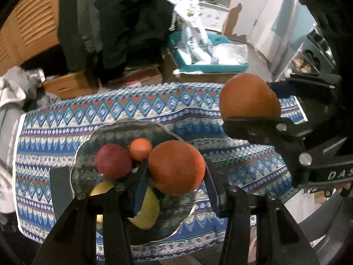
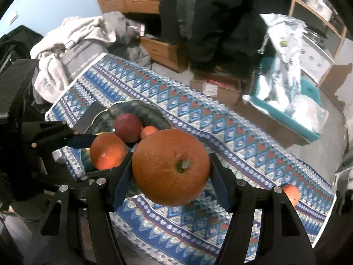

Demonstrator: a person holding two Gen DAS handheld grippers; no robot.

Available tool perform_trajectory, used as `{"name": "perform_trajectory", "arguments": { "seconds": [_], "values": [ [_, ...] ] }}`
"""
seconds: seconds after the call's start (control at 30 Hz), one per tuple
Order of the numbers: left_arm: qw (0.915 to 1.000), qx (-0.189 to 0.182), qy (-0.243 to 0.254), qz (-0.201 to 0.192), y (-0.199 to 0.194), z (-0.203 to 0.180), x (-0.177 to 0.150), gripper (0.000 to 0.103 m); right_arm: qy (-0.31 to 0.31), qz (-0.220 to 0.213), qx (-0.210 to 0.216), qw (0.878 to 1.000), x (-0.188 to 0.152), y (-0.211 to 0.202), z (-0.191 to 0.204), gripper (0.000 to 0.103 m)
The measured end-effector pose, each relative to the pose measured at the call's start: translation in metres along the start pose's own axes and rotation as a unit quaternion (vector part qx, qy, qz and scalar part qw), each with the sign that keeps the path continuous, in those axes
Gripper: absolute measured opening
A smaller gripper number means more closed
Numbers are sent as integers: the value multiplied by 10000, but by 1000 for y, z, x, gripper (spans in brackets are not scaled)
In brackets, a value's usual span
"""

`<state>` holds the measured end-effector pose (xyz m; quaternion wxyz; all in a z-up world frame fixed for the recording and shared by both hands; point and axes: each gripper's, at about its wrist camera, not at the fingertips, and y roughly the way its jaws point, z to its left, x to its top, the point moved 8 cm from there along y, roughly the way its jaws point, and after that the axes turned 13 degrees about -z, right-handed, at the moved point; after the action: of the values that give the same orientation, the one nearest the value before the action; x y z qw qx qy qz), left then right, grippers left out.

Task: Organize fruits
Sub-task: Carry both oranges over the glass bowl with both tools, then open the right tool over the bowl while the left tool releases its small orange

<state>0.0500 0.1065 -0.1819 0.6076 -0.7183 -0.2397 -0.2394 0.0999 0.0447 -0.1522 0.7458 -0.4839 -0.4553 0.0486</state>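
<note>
My left gripper (image 1: 176, 174) is shut on an orange (image 1: 176, 167) and holds it above a glass plate (image 1: 92, 145) on the patterned cloth. The plate holds a red apple (image 1: 113, 161), a small tangerine (image 1: 140, 149) and a yellow fruit (image 1: 147, 209). My right gripper (image 2: 171, 170) is shut on a large orange (image 2: 171, 167), held in the air to the right of the plate (image 2: 152, 110). It shows in the left wrist view (image 1: 249, 97) too. The left gripper's orange (image 2: 108, 150) shows in the right wrist view. Another small orange fruit (image 2: 291, 193) lies near the cloth's right edge.
The patterned blue cloth (image 2: 220, 137) covers the table. A grey pile of clothes (image 2: 72, 37) lies at its far left end. Cardboard boxes (image 2: 216, 88) and a teal bin (image 2: 286, 119) with plastic bags stand on the floor behind. A person in dark clothes (image 2: 216, 22) stands beyond.
</note>
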Motion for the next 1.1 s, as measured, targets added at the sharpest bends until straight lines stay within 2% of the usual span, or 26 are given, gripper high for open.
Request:
{"name": "perform_trajectory", "arguments": {
  "seconds": [0.23, 0.53, 1.1],
  "values": [
    [9993, 269, -273, 53, 3, 42, -10, 49, 8, 275, 211, 9994, 0, 31, 26, 66],
    [9967, 560, -492, 326, 21, 79, -35, 49, 240, 700, 388, 9965, -10, 72, 39, 66],
    [9940, 244, -730, 775, 54, 76, -58, 49, 486, 1189, 476, 9906, -41, 109, 34, 66]
  ]
}}
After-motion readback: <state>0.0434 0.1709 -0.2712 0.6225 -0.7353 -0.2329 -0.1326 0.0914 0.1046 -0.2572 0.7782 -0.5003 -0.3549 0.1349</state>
